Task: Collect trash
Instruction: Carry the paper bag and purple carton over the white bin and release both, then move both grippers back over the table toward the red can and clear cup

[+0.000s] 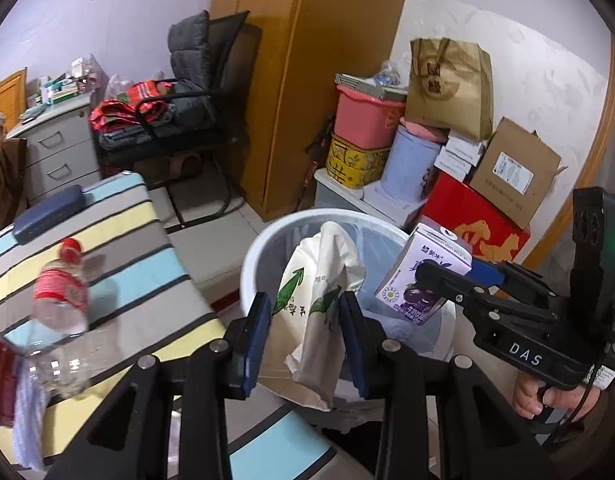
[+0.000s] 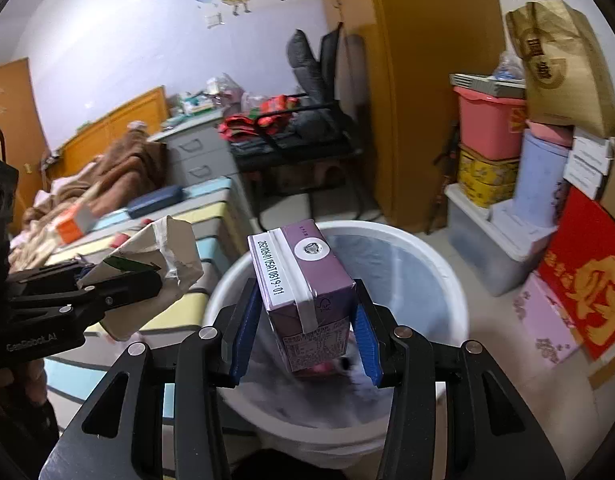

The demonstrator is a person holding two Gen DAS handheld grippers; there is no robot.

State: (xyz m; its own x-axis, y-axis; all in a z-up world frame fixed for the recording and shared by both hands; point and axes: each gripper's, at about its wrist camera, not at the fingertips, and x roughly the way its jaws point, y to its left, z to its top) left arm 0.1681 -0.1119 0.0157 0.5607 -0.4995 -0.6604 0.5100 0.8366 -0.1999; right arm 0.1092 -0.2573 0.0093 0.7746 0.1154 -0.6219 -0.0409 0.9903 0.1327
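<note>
1. Left wrist view: left gripper point(image 1: 305, 336) clamped, blue pads tight on a crumpled white paper bag with green arrow print point(image 1: 321, 312), held over the near rim of a round white waste bin point(image 1: 263, 248).
2. Same view: right gripper point(image 1: 453, 282) at the bin's right rim, gripping a purple-and-white drink carton point(image 1: 423, 276) above the opening; a hand point(image 1: 547, 396) on its handle.
3. Same view: clear plastic bottle with red cap and red label point(image 1: 61, 288) lying on the striped cover of the table point(image 1: 147, 240), near its left edge.
4. Right wrist view: right gripper point(image 2: 305, 332) partly closed, blue pads pressing both sides of the carton point(image 2: 303, 292), poised over the bin point(image 2: 427, 248).
5. Same view: left gripper point(image 2: 123, 280) at left, pinching the paper bag point(image 2: 163, 256) beside the bin's left rim.
</note>
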